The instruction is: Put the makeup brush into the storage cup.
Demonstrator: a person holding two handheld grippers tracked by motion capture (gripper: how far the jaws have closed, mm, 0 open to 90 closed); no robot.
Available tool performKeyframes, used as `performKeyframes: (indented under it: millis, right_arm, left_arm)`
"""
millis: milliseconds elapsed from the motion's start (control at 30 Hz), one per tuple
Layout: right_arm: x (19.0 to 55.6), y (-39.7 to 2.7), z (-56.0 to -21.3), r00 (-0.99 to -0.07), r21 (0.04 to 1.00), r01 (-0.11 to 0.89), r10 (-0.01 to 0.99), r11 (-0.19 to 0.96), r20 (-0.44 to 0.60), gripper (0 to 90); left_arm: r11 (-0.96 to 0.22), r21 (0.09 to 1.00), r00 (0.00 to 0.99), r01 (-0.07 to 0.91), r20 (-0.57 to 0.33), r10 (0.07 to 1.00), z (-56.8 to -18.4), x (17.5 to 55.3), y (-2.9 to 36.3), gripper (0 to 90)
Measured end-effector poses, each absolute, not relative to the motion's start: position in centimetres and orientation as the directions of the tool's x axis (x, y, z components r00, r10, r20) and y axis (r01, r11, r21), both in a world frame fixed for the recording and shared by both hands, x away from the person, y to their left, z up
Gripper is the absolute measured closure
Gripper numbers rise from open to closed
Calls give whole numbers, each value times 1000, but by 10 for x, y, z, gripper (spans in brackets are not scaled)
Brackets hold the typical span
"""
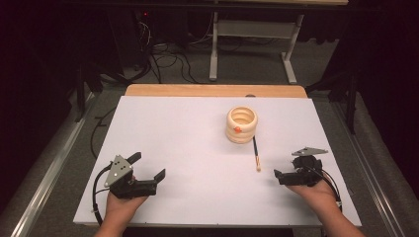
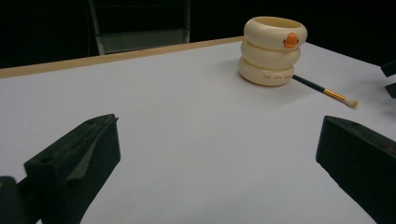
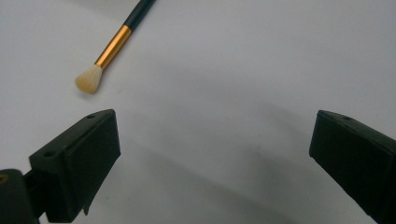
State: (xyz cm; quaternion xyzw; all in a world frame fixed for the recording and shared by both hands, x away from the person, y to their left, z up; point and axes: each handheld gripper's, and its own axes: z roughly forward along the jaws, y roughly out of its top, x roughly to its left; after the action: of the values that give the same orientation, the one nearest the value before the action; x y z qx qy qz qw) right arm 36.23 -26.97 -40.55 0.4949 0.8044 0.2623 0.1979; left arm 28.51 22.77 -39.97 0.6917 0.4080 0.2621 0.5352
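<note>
**Both hand-held grippers wide open, brush lying loose**

The left hand-held gripper (image 1: 148,166) sits near the table's front left corner, its jaws spread wide with nothing between them. The right hand-held gripper (image 1: 278,175) rests near the front right corner, jaws likewise wide apart and empty, turned toward the brush (image 1: 256,155). In the right gripper view the bristle tip lies just beyond the left jaw, not touching it.

The brush has a dark handle, a gold-orange ferrule and a pale, fluffy bristle head. It lies flat on the table right of centre, bristles toward the front edge, the handle end reaching the foot of the holder (image 1: 242,124). The holder is cream-coloured, shaped like three stacked rings, with a small orange mark on its side; it stands upright toward the back right.

The table (image 1: 188,138) has a white top with a wooden strip along the back edge. Behind it the room is dark, with grey carpet, cables on the floor and the legs of another desk.
</note>
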Motion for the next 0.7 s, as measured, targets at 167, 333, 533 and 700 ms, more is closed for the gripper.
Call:
performKeyframes:
  millis: [167,333,533,700]
  right_arm:
    - [363,-268,-403,-444,559,725,894,403,-69,33]
    - [364,-270,-399,-440,539,740,896,403,-65,39]
    - [364,-271,-394,-455,496,758,888,424,-64,48]
    - [366,-268,-391,-467,460,767,880,448,-79,54]
  left_arm:
    - [-97,956,535,277,-70,842,-399,284,226,6]
    - [-98,956,538,277,-70,840,-399,284,225,6]
    - [-98,956,540,278,-71,839,-399,284,225,6]
    - [-102,955,542,277,-68,838,-399,284,224,6]
